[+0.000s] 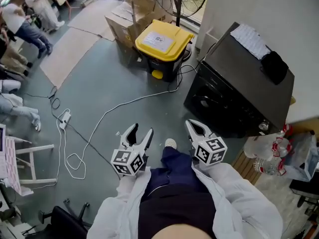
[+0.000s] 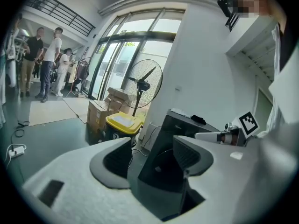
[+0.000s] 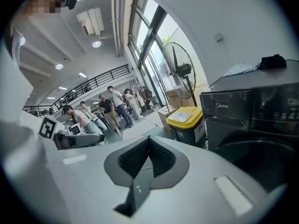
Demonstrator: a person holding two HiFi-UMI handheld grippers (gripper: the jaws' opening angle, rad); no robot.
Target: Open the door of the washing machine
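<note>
Bright daylight through tall windows (image 2: 122, 59); gripper views fisheye, dark vignetted corners; focus sharp.

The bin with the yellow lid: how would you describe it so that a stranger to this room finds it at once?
Start from the black washing machine. Beside it, in front of the cardboard boxes, stands a dark bin. Its bright yellow lid with a white label is unlike anything near it.

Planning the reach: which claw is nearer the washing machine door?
Right. The right claw hangs just short of the washing machine door; the left claw is farther off, to its left.
</note>
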